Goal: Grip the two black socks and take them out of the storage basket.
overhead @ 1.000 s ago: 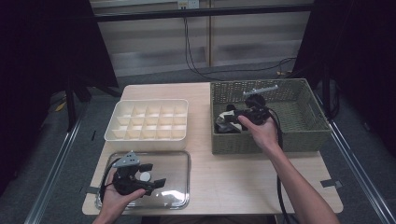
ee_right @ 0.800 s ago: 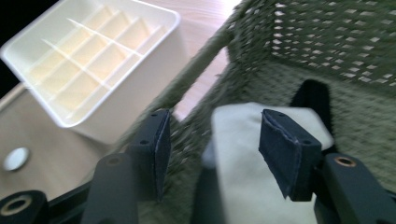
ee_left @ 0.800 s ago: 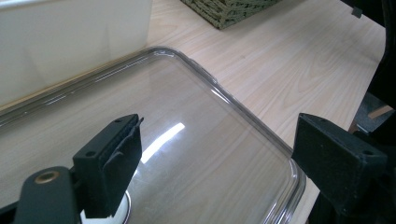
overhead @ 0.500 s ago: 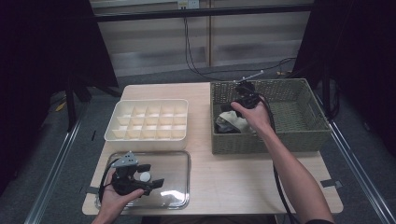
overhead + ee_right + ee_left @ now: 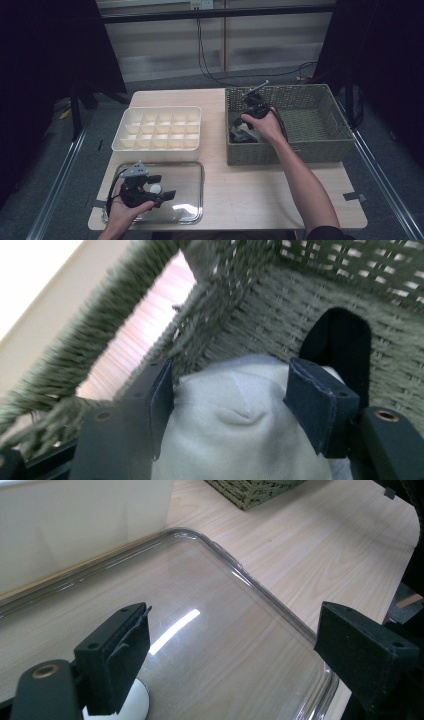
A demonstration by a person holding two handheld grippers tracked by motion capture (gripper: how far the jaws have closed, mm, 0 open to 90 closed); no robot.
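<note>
- Right gripper point(image 5: 248, 119): shifted toward 9 o'clock and sunk into the basket point(image 5: 320, 145) since a second ago; jaws, just been opening, flank a pale cloth bundle point(image 5: 235, 420) in the basket's 9 o'clock corner; grip uncertain, long axis not readable.
- Left gripper point(image 5: 162, 186): unmoved, jaws apart over the clear lid point(image 5: 192, 200).
- Count: one basket, one divided box point(image 5: 159, 128), one lid, one dark item point(image 5: 337, 340).

Basket wall point(image 5: 220, 315) crowds tongs (right) point(image 5: 230, 405).

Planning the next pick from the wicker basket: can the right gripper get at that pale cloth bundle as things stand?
Probably yes. The right gripper is down inside the wicker basket, its open jaws either side of the pale cloth bundle, nothing between. The basket wall close beside it looks like the only hindrance.
</note>
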